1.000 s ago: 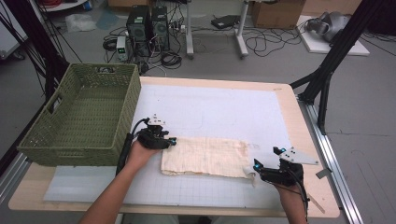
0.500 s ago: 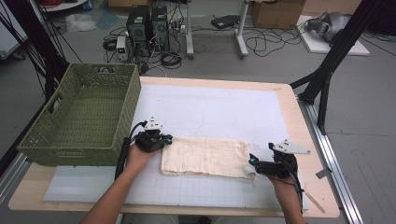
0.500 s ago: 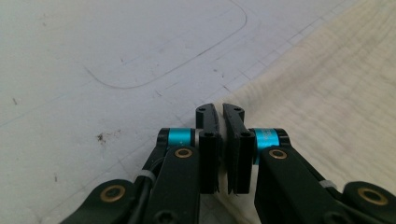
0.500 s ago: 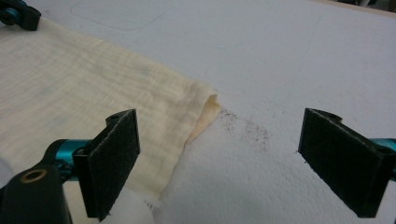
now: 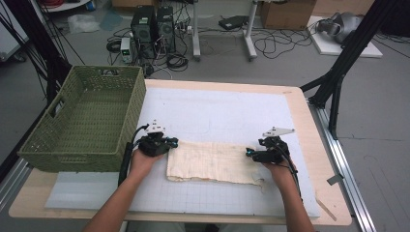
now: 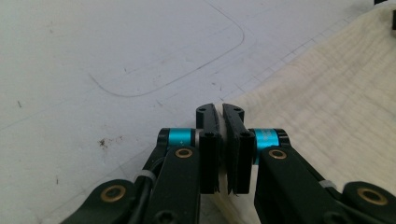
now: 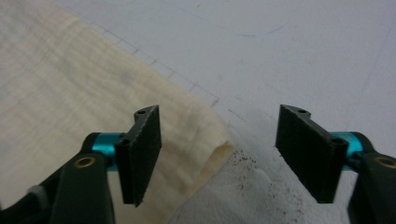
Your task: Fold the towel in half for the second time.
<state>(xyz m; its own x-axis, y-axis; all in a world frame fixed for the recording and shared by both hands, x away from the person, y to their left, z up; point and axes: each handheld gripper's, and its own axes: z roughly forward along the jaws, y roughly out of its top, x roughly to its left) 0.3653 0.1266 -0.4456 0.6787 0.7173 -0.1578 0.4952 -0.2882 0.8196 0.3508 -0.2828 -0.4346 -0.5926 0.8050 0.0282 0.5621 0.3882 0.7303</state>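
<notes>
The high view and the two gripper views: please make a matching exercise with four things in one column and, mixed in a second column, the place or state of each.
Things:
1. green woven basket
2. cream folded cloth
3. left tool
4. right tool

Places or states:
A. jaws apart, cloth corner between them
B. lying flat on the white mat
C. jaws shut at the cloth's edge
D. standing at the table's left side

Pairs: 1-D, 2-B, 3-C, 4-A
</notes>
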